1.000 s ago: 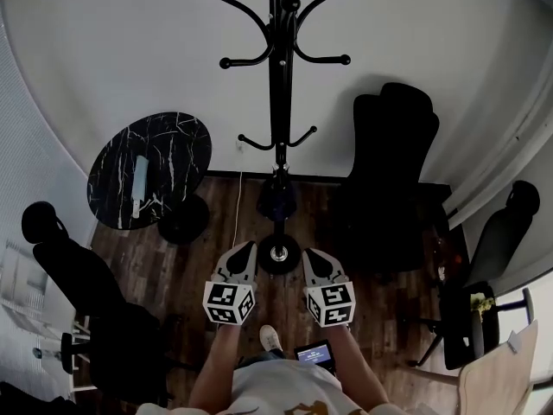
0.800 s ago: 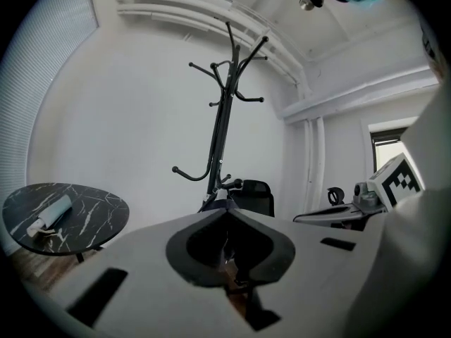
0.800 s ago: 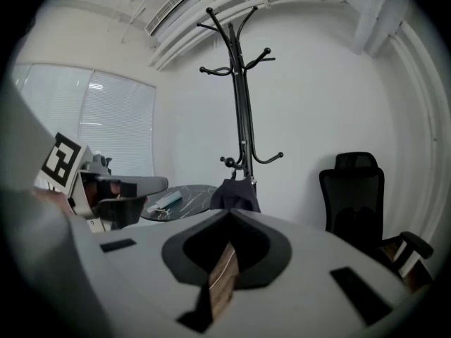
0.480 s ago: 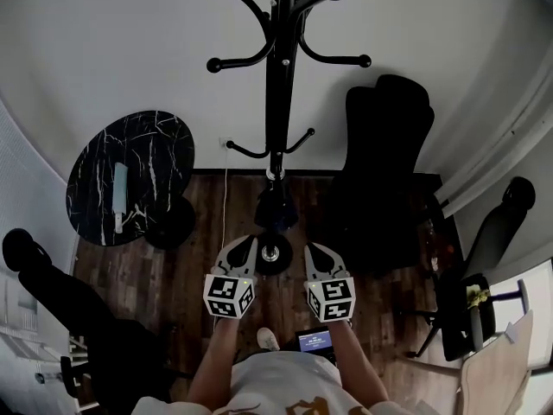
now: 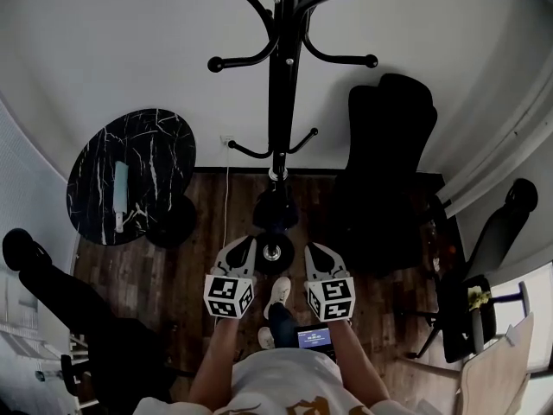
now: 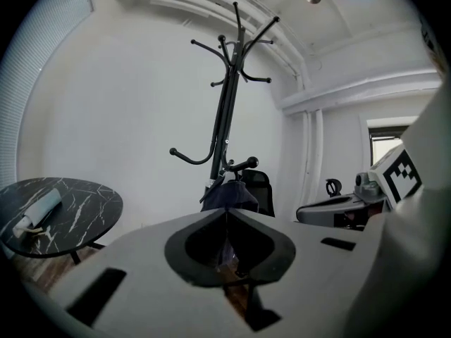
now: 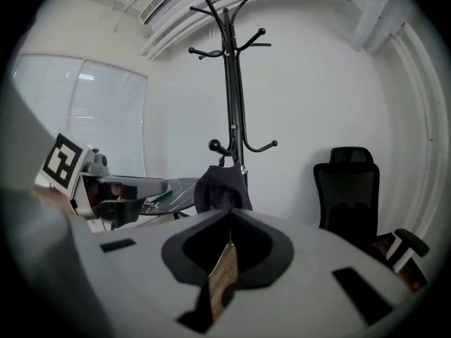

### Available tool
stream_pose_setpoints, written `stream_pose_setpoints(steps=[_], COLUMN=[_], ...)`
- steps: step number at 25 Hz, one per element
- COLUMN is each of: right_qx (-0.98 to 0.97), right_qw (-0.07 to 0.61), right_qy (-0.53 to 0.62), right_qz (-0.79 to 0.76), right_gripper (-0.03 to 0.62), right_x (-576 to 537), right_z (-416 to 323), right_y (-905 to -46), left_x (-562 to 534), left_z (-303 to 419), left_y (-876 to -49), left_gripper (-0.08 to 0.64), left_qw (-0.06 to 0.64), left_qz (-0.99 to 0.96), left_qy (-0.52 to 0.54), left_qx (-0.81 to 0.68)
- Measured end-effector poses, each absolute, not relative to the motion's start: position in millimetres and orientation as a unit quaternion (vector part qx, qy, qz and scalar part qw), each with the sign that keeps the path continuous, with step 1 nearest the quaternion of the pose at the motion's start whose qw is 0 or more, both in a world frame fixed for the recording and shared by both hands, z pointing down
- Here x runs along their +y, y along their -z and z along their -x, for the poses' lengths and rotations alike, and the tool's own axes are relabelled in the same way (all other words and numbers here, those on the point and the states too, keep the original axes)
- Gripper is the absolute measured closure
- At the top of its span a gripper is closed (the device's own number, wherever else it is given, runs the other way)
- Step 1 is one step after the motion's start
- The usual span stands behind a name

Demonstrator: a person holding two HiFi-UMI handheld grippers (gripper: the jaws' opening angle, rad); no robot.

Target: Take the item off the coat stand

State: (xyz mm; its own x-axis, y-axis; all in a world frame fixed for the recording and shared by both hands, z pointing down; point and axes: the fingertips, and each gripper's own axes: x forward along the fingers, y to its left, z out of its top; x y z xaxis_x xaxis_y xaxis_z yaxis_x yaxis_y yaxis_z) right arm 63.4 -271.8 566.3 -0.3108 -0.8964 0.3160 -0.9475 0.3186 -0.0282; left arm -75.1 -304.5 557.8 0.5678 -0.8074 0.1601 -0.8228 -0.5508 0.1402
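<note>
One coat stand (image 5: 282,102) rises by the wall, in the gap between one round table (image 5: 164,150) on its left and one black chair (image 5: 389,171) on its right. One dark item (image 5: 275,207) hangs low on its pole. Two grippers, left (image 5: 245,244) and right (image 5: 311,249), face it side by side, well short of it. Both pairs of jaws are closed on nothing.

Round black marble table (image 5: 160,158) at 9 o'clock in head view, white veins on top. Pale rolled thing (image 5: 120,195) lies on it, near left edge. Black office chair (image 5: 390,137) at 2 o'clock, near white wall (image 5: 112,41). Second dark chair (image 5: 503,232) at 4 o'clock, apart from first. Thin white cable (image 5: 227,193) goes down wall to dark wooden floor (image 5: 203,262). Window blinds (image 7: 106,118) at 9 o'clock in right gripper view.
</note>
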Motion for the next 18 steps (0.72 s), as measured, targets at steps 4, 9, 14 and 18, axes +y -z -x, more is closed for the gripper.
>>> stream_pose_setpoints(steps=[4, 9, 14, 18], right_qx=[-0.808, -0.811, -0.811, -0.813], right_qw=[0.120, 0.121, 0.121, 0.116], right_qy=[-0.110, -0.114, -0.117, -0.125], right_qz=[-0.567, -0.561, -0.560, -0.557], right_gripper=[0.579, 0.578, 0.571, 0.533], right_x=[-279.4, -291.5, -304.2, -316.2], right_z=[-56.0, -51.3, -53.4, -55.3], right_y=[-571.7, -578.3, -584.0, -588.2], left_x=[-306.4, -312.6, -324.5, -338.0], left_z=[78.7, 74.1, 68.3, 65.3], left_y=[-563.1, -568.4, -579.6, -588.4], left_gripper=[0.538, 0.538, 0.512, 0.435], left_qw=[0.100, 0.096, 0.108, 0.118], left_qz=[-0.882, -0.890, -0.893, -0.892], left_qy=[-0.052, -0.065, -0.069, -0.072], left_qx=[-0.458, -0.442, -0.431, -0.429])
